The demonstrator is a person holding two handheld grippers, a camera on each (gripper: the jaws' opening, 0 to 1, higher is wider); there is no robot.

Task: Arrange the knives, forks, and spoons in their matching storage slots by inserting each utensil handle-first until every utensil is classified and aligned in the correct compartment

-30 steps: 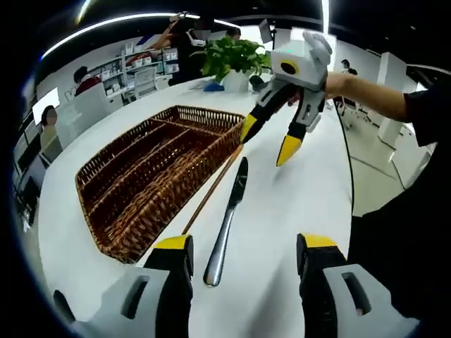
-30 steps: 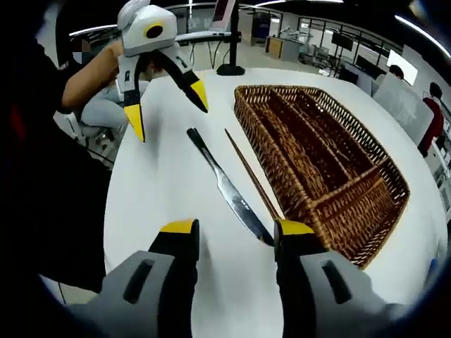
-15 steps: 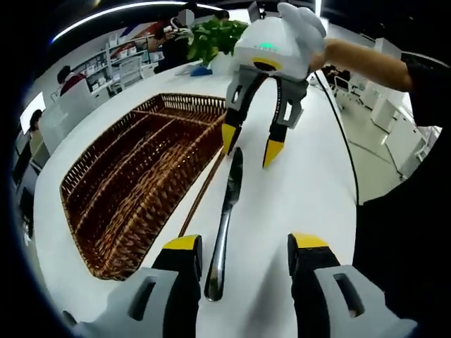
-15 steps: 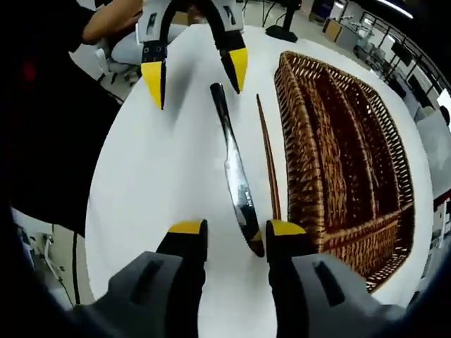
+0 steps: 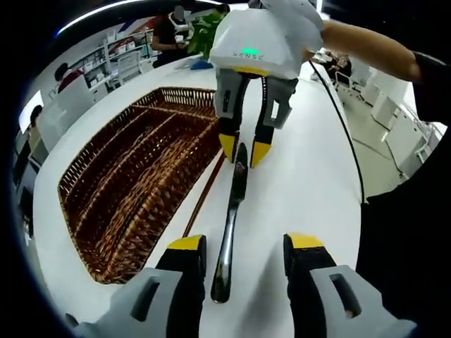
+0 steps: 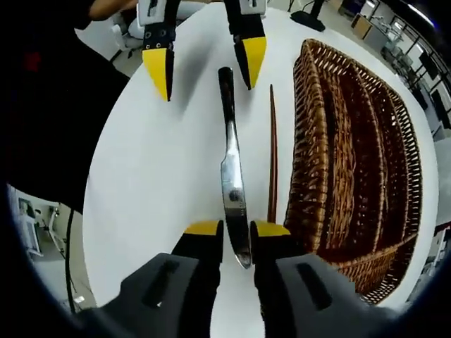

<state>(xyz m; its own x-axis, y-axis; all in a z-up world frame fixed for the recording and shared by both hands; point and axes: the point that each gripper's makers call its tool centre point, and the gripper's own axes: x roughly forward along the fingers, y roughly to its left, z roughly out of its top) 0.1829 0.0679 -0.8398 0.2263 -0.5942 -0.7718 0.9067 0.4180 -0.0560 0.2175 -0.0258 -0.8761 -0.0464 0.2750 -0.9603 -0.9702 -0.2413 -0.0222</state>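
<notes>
In the left gripper view, the wicker tray fills the left half of the frame, its long slots running from lower left to upper right on the white worktop. Just right of its edge lies a thin brown stick, and next to that the knife, handle end at lower centre. The left tool rises from the bottom with its yellow-tipped jaws spread wide on either side of the handle, touching nothing. At upper centre the right tool reaches down, its jaws close on both sides of the blade end. Behind it at the top are a green plant and people at desks.

The right gripper view shows what the other hides: the blade tip sits between the right tool's narrowed jaws at lower centre, though I cannot tell whether they press it. The knife runs up the middle, the stick beside it, the tray on the right. The left tool hangs released at the top, astride the handle.
</notes>
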